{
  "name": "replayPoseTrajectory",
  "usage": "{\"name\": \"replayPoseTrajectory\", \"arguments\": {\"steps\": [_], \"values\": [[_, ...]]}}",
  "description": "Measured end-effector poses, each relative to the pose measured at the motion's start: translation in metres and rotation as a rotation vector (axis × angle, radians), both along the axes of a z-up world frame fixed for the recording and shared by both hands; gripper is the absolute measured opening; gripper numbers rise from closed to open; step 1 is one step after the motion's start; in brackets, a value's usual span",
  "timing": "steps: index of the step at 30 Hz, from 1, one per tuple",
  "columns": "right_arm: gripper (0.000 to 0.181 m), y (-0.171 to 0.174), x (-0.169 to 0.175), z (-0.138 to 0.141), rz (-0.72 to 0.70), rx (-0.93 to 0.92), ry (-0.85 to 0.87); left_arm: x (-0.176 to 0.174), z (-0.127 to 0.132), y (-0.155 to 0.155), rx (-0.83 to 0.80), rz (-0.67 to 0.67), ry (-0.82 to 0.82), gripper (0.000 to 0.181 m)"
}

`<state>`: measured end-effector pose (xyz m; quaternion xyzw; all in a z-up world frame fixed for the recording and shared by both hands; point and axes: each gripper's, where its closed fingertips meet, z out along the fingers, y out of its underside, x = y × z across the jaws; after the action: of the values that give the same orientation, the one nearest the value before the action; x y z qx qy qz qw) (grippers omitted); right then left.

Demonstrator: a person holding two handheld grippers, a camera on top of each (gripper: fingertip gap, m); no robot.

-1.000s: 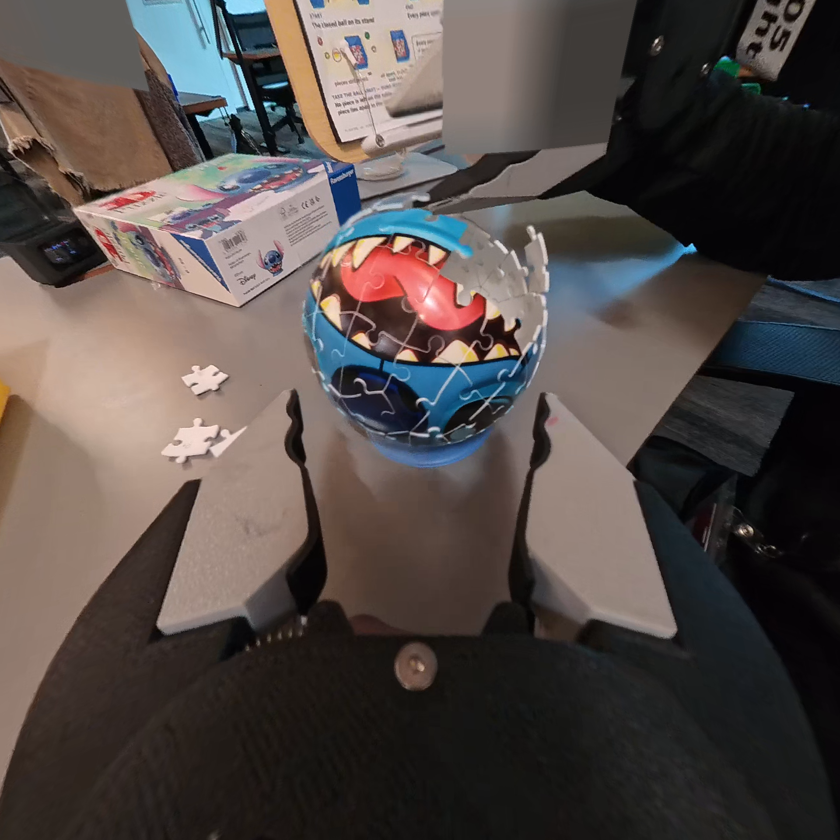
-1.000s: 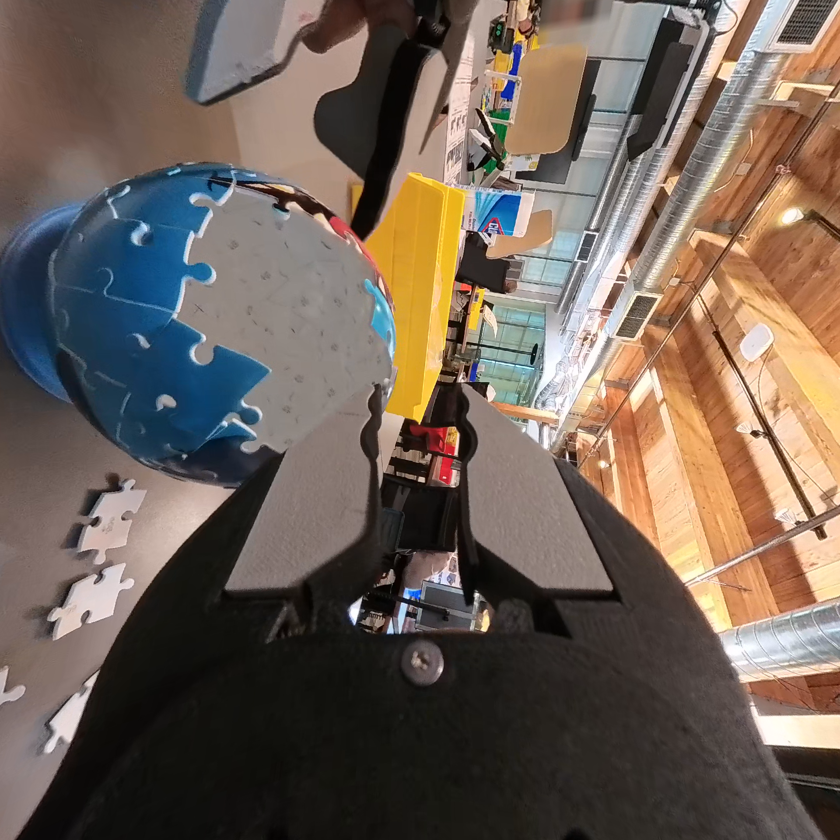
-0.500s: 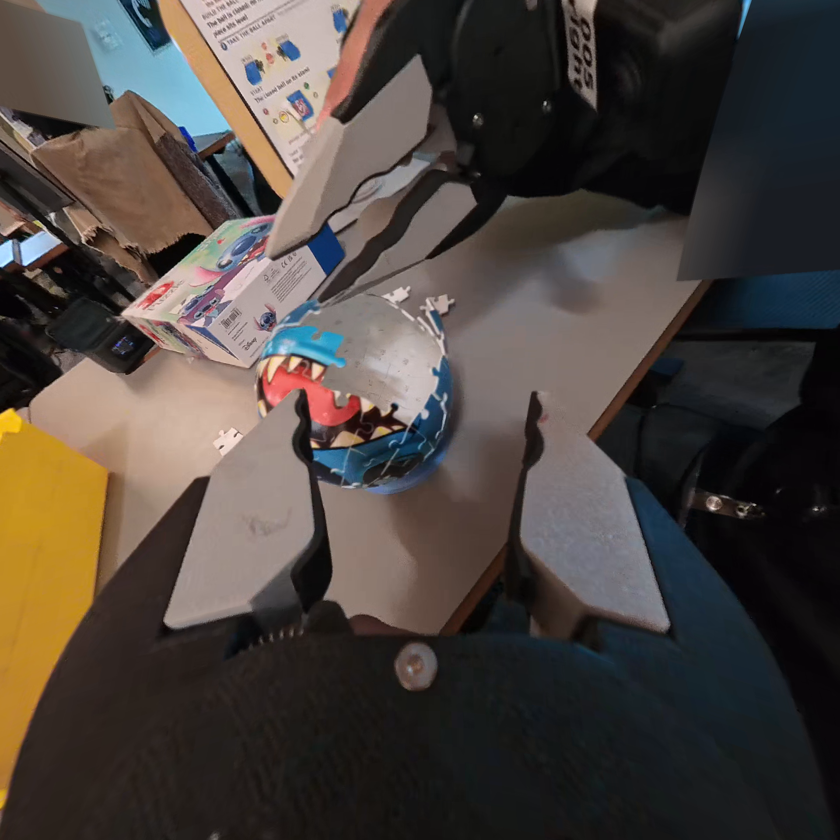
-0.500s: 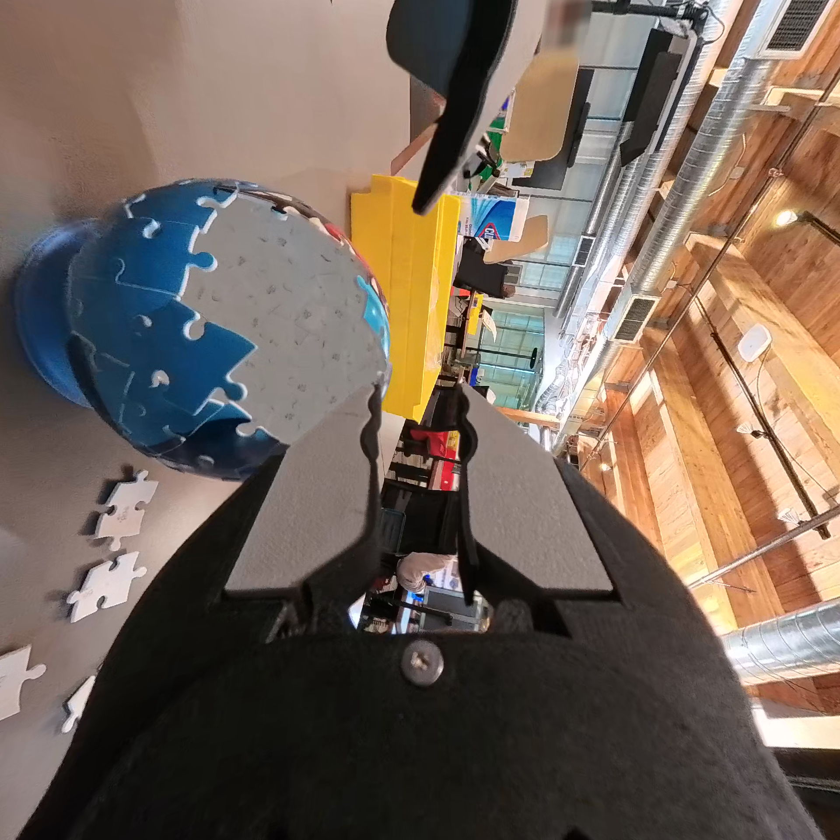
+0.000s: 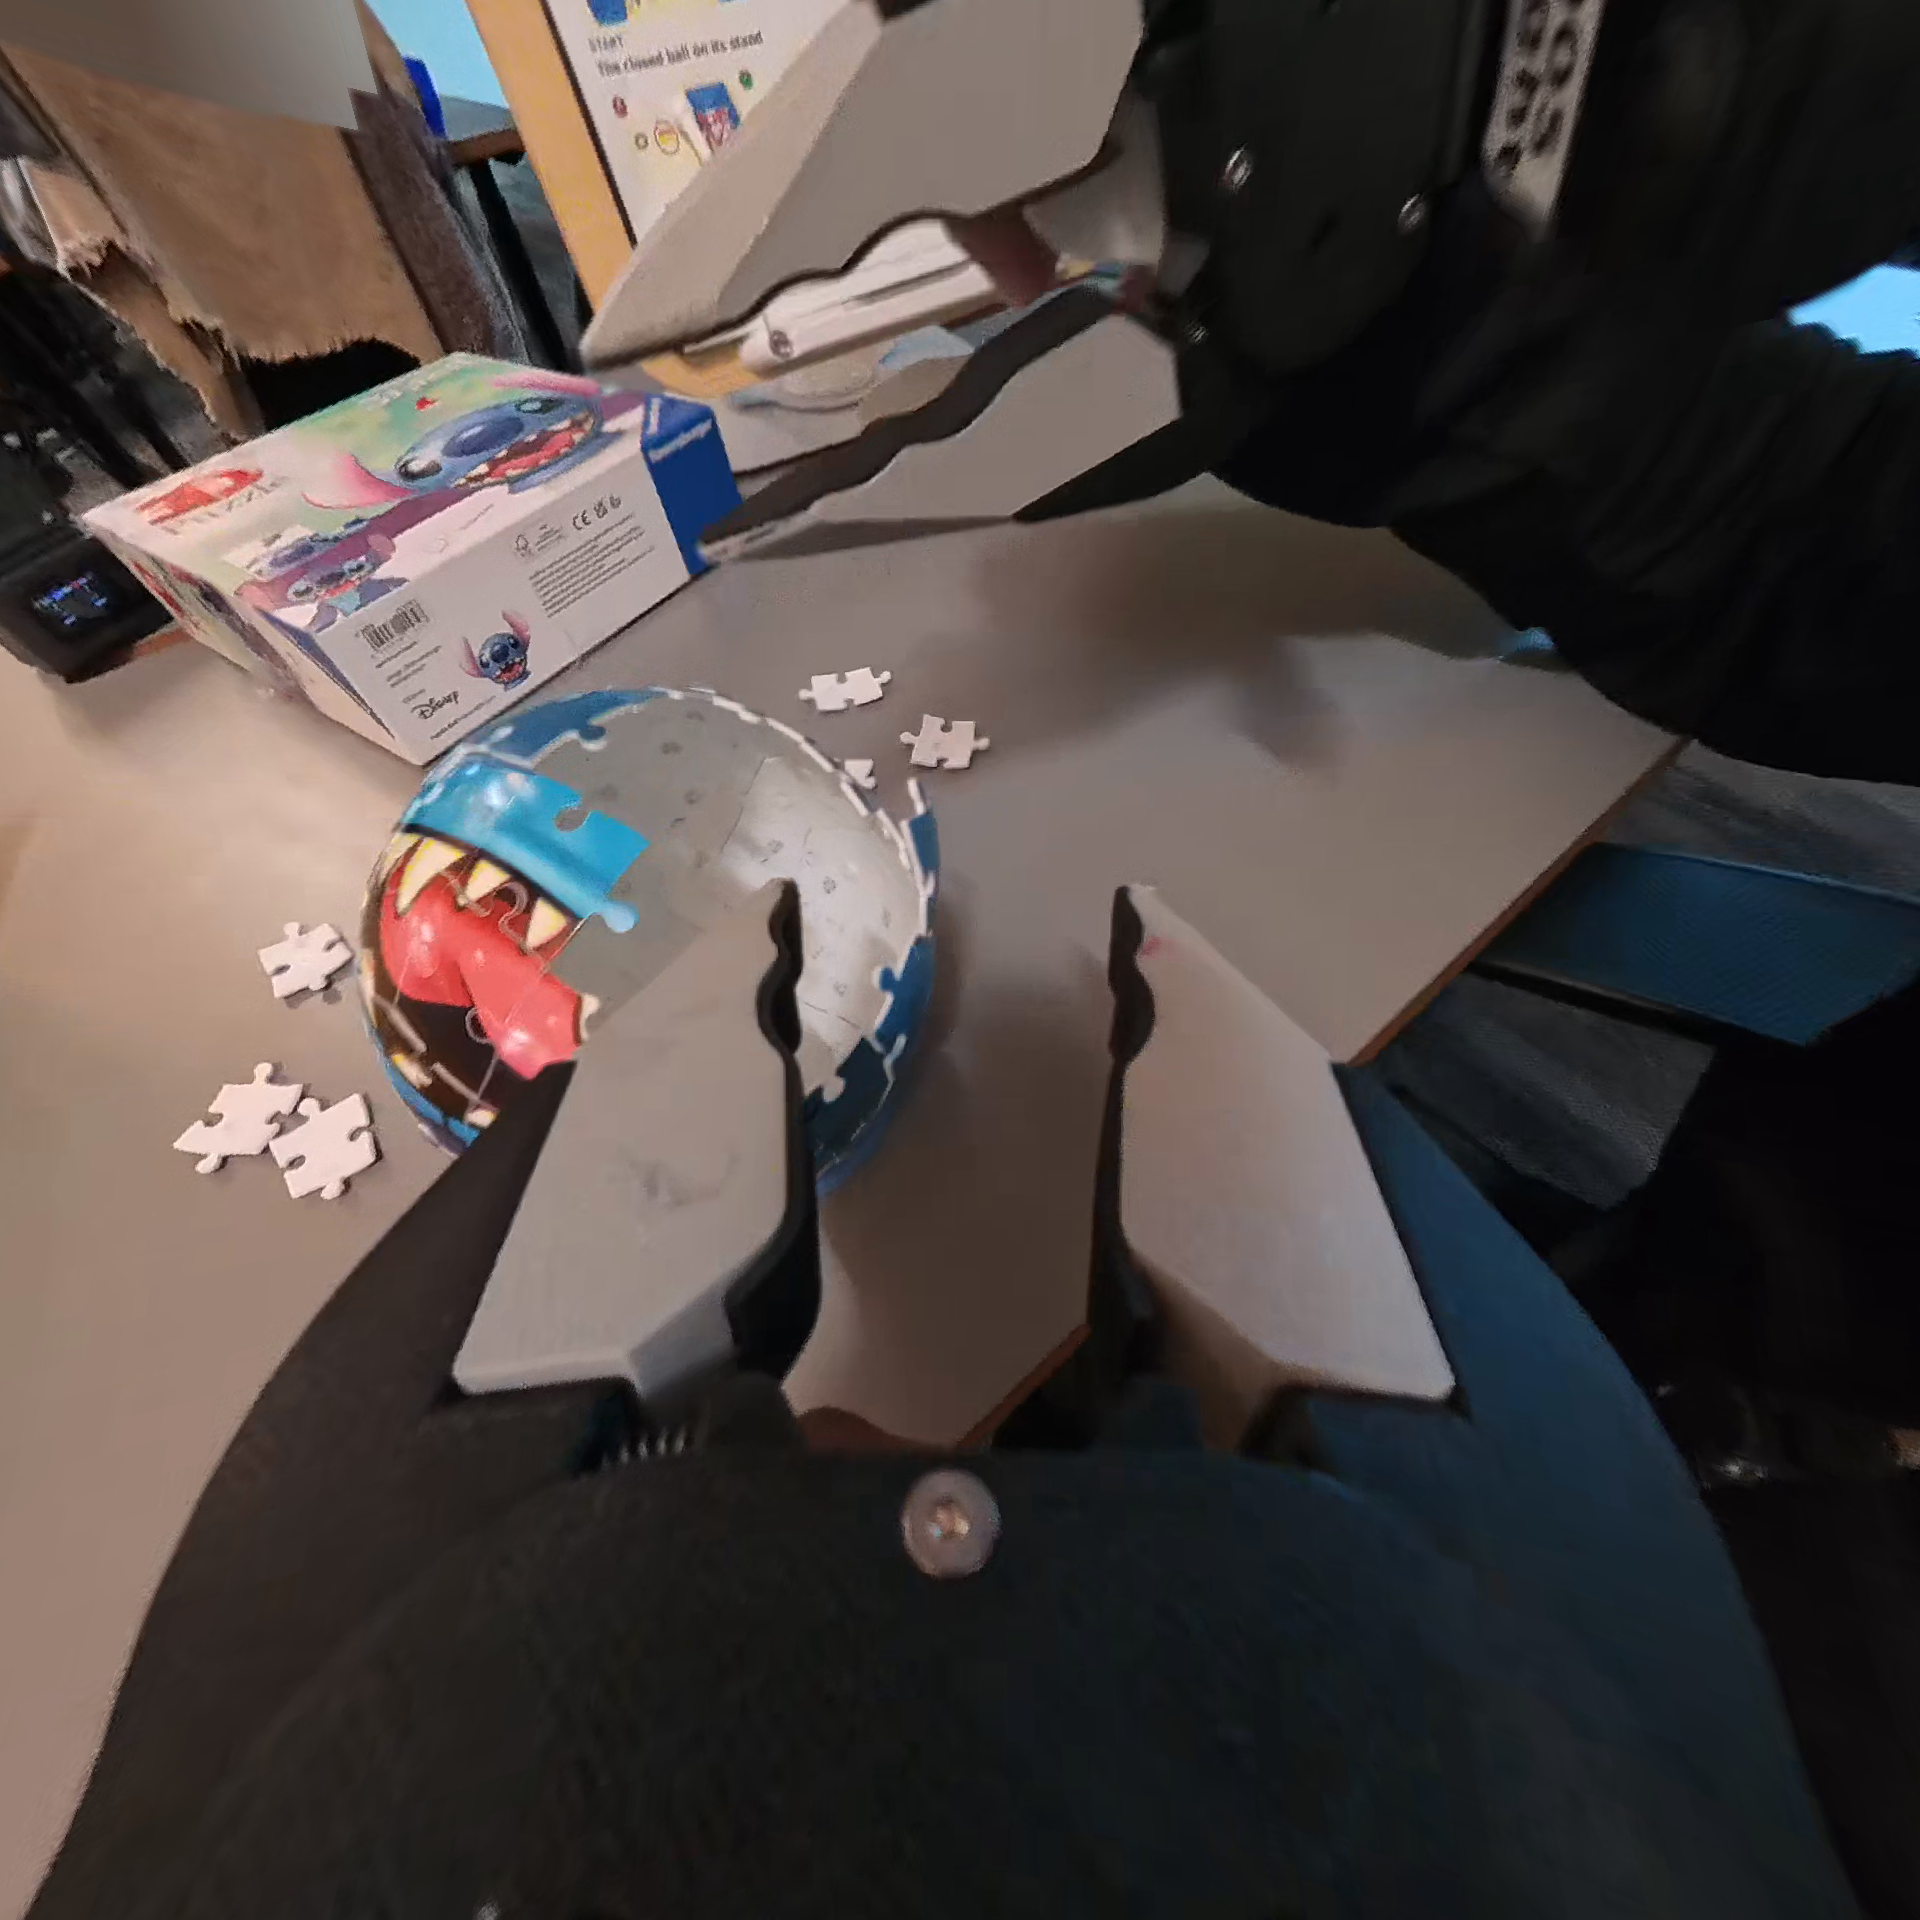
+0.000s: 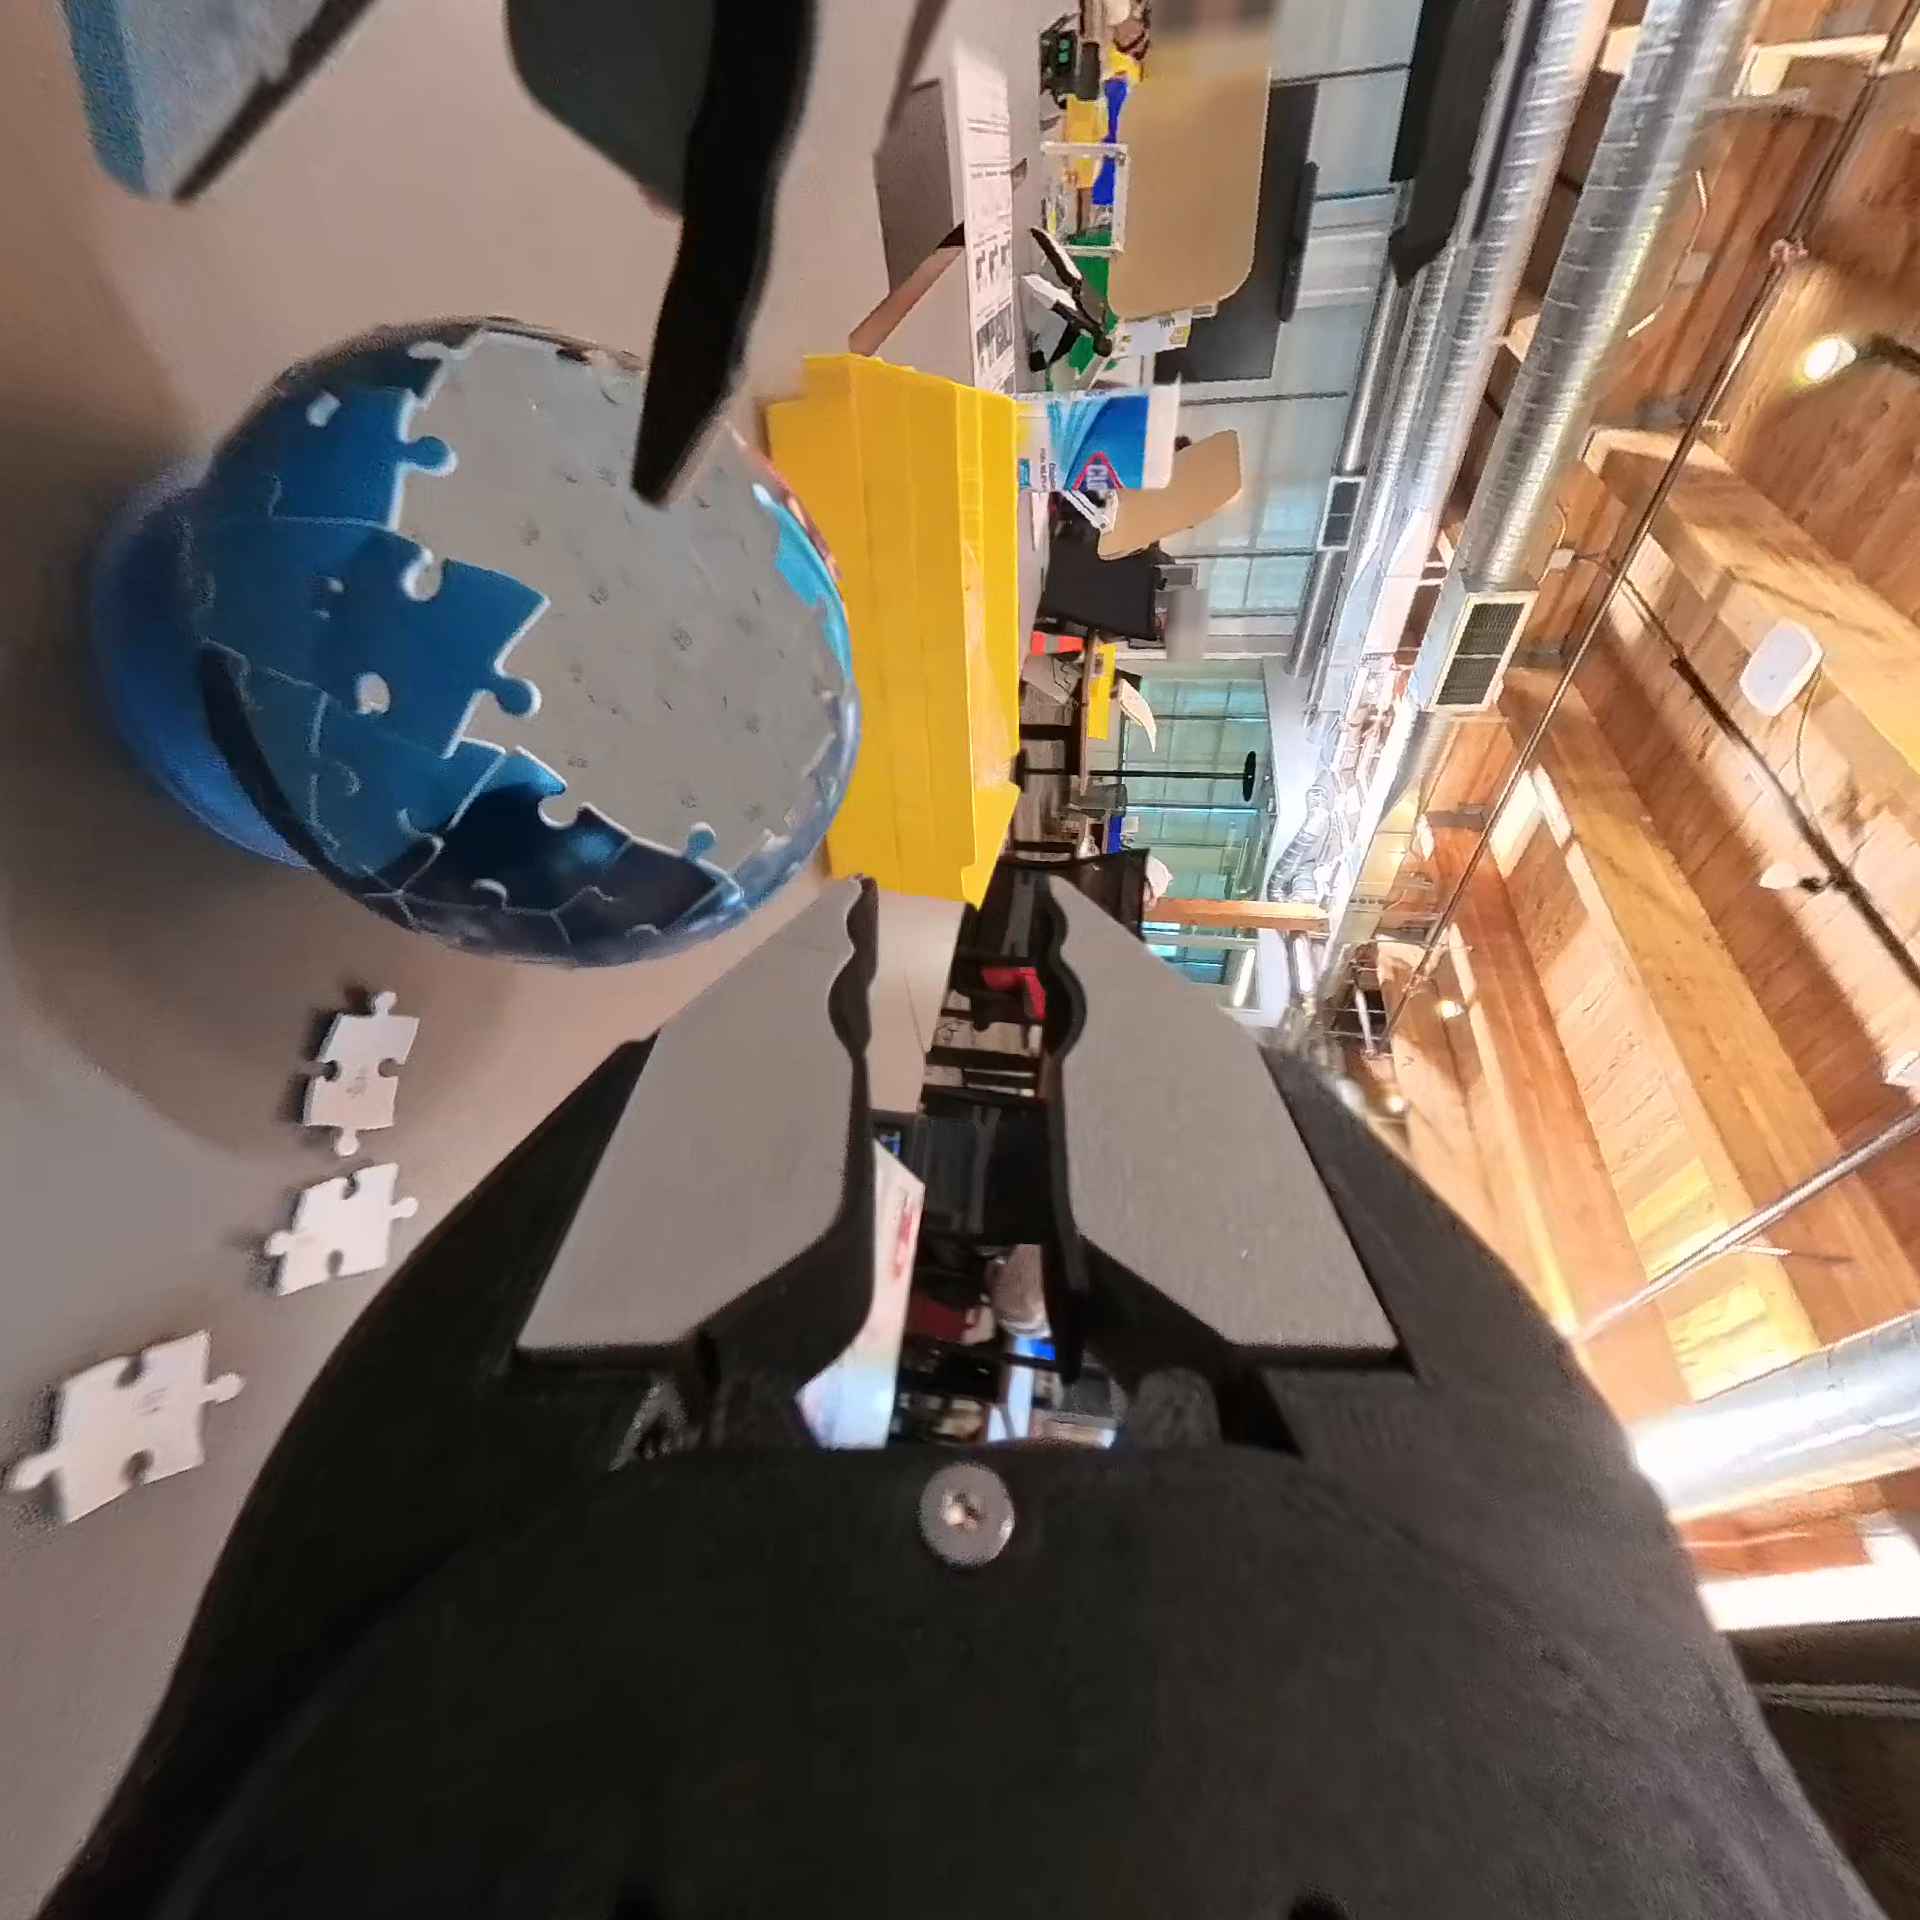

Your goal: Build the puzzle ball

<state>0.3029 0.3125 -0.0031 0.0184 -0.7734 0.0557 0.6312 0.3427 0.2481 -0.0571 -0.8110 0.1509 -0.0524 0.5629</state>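
The puzzle ball [image 5: 644, 914] sits on a blue stand [image 6: 135, 644] on the grey table. It is blue with a red mouth and teeth. A large opening on top shows its grey inside [image 6: 644, 644]. My left gripper [image 5: 951, 914] is open and empty, just above the ball's right side. One of its fingers [image 6: 707, 260] hangs over the opening. My right gripper [image 6: 954, 904] is open by a narrow gap and empty, just off the ball's edge. It also shows in the left wrist view [image 5: 655, 447], above the table behind the ball.
White loose pieces lie face down around the ball [image 5: 304, 956] [image 5: 943, 740] [image 6: 358, 1070] [image 6: 125, 1423]. The puzzle box [image 5: 416, 540] lies behind the ball. A yellow bin [image 6: 904, 623] stands beyond it. The table edge [image 5: 1455, 997] runs close on the right.
My left gripper has swung in closer, so its left finger now overlaps the ball. My right gripper has drawn slightly back from the ball's rim. Both stay open.
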Motion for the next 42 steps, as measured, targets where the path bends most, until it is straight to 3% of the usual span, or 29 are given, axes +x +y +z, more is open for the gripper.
{"name": "replayPoseTrajectory", "arguments": {"steps": [6, 16, 23, 29, 31, 36, 42], "values": [[0.024, 0.018, 0.026, -0.008, 0.036, -0.312, -0.126, -0.006, -0.008, 0.016, -0.092, 0.085, 0.024, 0.046], [0.024, 0.027, 0.038, -0.035, 0.128, -0.66, -0.214, -0.007, -0.015, 0.026, -0.174, 0.141, 0.005, 0.035], [0.022, 0.016, 0.039, -0.047, 0.178, -0.77, -0.177, -0.013, -0.02, 0.029, -0.19, 0.198, 0.021, 0.013], [0.021, 0.006, 0.034, -0.061, 0.166, -0.785, -0.166, -0.018, -0.02, 0.027, -0.181, 0.231, 0.041, 0.007], [0.018, 0.01, 0.031, -0.063, 0.107, -0.856, -0.154, -0.021, -0.024, 0.026, -0.183, 0.248, 0.053, 0.01], [0.018, -0.005, 0.055, -0.064, 0.141, -0.967, -0.208, -0.016, -0.014, 0.016, -0.119, 0.227, 0.027, 0.017], [0.016, -0.028, 0.057, -0.062, 0.021, -1.41, -0.372, -0.013, -0.01, 0.012, -0.1, 0.198, 0.055, 0.021]]}}
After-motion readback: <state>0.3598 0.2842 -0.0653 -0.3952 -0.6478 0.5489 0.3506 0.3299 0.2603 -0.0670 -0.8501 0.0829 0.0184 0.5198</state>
